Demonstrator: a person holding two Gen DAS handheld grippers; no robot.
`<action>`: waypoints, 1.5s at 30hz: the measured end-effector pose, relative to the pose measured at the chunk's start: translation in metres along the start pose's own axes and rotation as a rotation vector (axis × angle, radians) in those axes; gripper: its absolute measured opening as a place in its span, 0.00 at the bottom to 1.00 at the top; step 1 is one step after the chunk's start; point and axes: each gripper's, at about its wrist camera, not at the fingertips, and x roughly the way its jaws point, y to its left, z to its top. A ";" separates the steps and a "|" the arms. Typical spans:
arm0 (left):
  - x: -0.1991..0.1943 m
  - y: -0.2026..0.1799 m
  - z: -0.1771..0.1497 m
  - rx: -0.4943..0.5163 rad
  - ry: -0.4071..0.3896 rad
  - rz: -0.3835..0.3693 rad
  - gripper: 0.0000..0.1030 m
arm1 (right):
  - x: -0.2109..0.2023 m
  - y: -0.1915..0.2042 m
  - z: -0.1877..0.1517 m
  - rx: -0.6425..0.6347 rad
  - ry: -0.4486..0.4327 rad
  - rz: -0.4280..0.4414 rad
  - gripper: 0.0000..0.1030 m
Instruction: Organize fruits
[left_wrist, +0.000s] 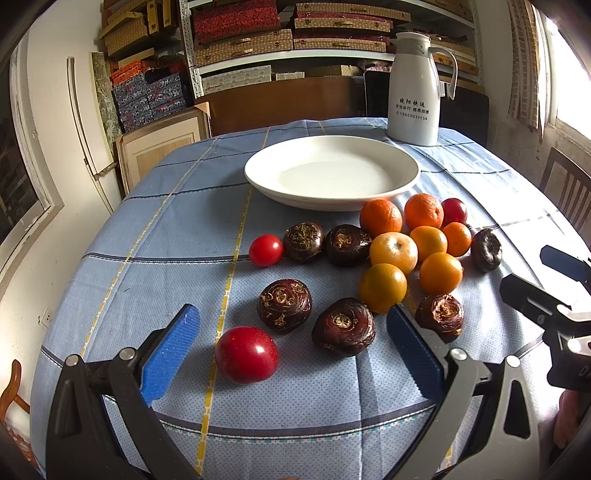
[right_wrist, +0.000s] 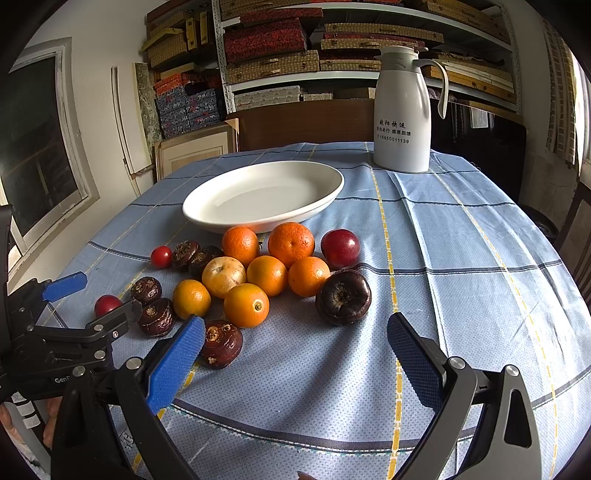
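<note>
A white oval plate (left_wrist: 258, 177) (right_wrist: 207, 218) sits bare at the far middle of the blue checked tablecloth. In front of it lie several oranges (left_wrist: 393, 251) (right_wrist: 266, 275), several dark brown water chestnuts (left_wrist: 284, 305) (right_wrist: 343, 297) and red tomatoes (left_wrist: 246, 354) (right_wrist: 161, 256). My left gripper (left_wrist: 291, 347) is open low over the near fruit, a tomato and two chestnuts between its blue pads. My right gripper (right_wrist: 295, 354) is open over bare cloth, its left pad beside a chestnut (right_wrist: 221, 343). Each gripper shows at the other view's edge.
A white thermos jug (left_wrist: 413, 92) (right_wrist: 402, 110) stands at the table's far right. Wooden chairs (left_wrist: 569, 184) flank the table. Shelves of boxes (left_wrist: 258, 33) fill the back wall. Open cloth (right_wrist: 461, 258) spreads to the right of the fruit.
</note>
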 end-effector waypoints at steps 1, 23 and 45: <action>0.001 0.001 0.001 -0.001 0.000 -0.001 0.96 | 0.000 0.000 0.000 0.000 0.000 0.000 0.97; 0.003 0.000 0.002 -0.001 0.012 -0.001 0.96 | 0.000 0.000 0.000 0.001 0.003 0.001 0.97; 0.003 0.001 0.002 -0.001 0.014 -0.001 0.96 | 0.000 0.001 -0.001 0.001 0.004 0.001 0.97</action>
